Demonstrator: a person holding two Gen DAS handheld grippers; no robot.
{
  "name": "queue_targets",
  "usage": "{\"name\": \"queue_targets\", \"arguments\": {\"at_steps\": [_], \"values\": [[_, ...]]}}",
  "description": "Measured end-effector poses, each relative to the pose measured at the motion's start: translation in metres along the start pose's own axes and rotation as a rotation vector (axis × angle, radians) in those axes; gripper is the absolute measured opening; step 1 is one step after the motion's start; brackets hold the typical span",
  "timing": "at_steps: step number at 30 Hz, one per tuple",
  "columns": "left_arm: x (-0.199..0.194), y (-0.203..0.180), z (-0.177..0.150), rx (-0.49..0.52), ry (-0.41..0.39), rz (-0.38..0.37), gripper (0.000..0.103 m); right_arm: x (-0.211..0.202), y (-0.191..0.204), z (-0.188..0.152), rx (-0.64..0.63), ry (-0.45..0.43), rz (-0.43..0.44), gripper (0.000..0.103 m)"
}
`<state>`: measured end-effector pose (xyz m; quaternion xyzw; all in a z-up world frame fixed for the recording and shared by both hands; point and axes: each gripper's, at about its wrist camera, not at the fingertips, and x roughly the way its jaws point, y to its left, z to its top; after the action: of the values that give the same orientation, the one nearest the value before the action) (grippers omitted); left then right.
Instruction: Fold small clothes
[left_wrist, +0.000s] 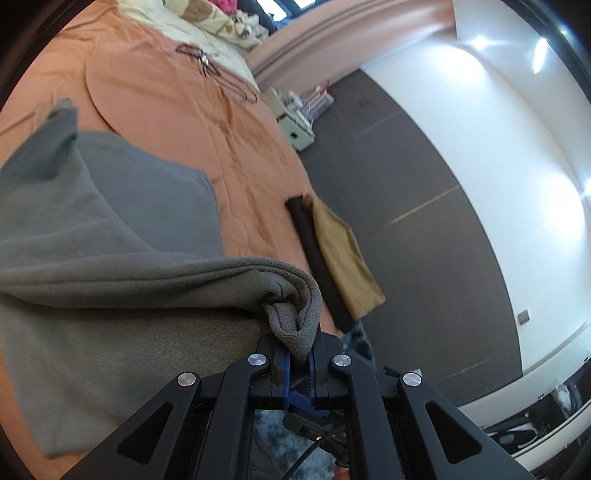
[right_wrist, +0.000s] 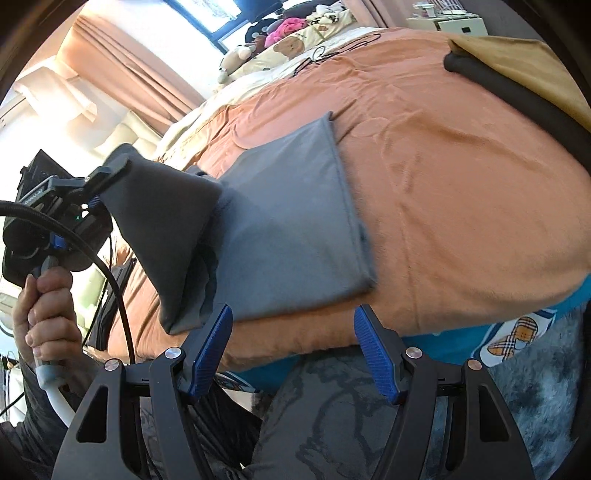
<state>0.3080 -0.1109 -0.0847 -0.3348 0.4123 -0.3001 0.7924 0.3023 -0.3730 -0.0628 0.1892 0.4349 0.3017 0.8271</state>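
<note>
No readable text, labels or numbers in either view.

Orange-covered bed (right_wrist: 461, 184), pink curtains (right_wrist: 122, 74), bright window (right_wrist: 207, 14), dark floor (left_wrist: 424, 221), white wall (left_wrist: 517, 129)

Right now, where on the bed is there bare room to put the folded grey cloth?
Free: the orange bedspread between the grey cloth and the black and tan folded clothes. Crowded: the far end, with the pillows and stuffed toys and a dark cord.
</note>
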Motion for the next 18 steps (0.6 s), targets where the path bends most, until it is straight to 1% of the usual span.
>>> {"name": "queue_targets", "arguments": {"at_steps": [9,18], "values": [[0.048,0.005,-0.018,-0.018,0.090,0.040,0.006,-0.009,-0.009,-0.006,0.026,0.000,0.007,0.067],[0.081,0.013,-0.027,-0.027,0.148,0.064,0.006,-0.005,-0.011,-0.002,0.032,0.009,0.013,0.067]]}}
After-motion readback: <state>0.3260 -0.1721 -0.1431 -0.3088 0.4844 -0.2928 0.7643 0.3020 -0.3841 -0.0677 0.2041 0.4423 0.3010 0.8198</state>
